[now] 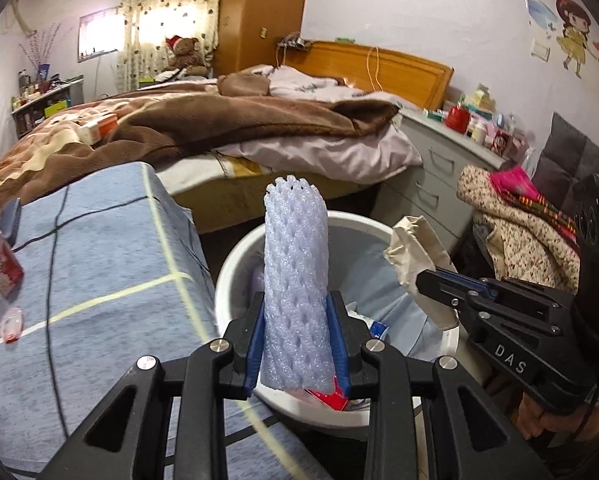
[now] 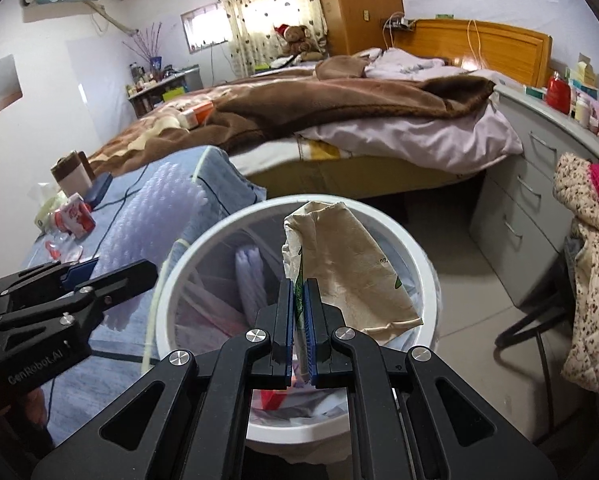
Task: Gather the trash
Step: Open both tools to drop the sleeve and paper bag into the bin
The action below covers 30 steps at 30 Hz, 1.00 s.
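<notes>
While the left claw clamps a white foam fruit net and the right claw pinches a crumpled brown paper bag, both hang above the white trash bin beside the bed, apparently ready for dropping in.

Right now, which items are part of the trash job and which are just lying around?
Job: foam net sleeve in left gripper; paper bag in right gripper; white bin.
Lying about: teddy bear, red jar, floral coat.
</notes>
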Tool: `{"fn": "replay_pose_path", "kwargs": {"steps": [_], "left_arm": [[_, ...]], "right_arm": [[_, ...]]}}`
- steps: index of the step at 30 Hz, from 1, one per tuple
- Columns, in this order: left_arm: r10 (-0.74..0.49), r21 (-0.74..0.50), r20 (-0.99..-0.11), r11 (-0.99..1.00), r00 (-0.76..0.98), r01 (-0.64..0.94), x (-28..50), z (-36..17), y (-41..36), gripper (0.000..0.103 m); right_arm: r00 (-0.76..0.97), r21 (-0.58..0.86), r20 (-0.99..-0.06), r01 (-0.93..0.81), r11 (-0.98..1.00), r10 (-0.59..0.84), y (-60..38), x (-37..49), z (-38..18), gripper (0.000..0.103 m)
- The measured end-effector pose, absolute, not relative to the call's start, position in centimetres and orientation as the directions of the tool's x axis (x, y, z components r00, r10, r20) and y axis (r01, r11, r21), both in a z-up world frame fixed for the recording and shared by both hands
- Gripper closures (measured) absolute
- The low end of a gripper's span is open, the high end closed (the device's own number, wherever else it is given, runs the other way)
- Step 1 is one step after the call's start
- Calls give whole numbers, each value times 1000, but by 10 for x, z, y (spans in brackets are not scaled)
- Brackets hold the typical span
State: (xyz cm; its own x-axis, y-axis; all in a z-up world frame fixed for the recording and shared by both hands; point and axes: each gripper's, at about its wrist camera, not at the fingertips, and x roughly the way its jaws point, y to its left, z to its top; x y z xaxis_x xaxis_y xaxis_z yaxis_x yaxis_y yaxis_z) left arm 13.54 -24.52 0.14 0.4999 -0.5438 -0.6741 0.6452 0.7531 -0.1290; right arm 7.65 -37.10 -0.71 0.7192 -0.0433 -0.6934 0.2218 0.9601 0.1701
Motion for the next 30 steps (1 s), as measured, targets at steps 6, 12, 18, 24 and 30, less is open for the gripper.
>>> {"fn": "replay_pose_path", "kwargs": {"steps": [6,12,18,24,30], "left_arm": [[-541,-123,-690,742,481,659,136,-5,-254,72],[-539,-132,-692,748,480,651,141,-6,-253,70],[-546,-145,-681,753,488,641,141,-3,-246,50],[-549,-155,-672,761,497,631,143,0,-240,45],[-549,-157,-662,767,510,622,142,5,-231,45]], "right_arm": [[699,153,-713,223,963,-49,-374,76,-12,98],[698,148,-713,231,962,-58,-376,77,-11,98],[703,145,-708,240,960,-69,-377,77,-10,97],[706,132,-702,264,955,-98,-377,76,-6,84],[715,145,-692,272,951,-99,-376,75,-3,66]]}}
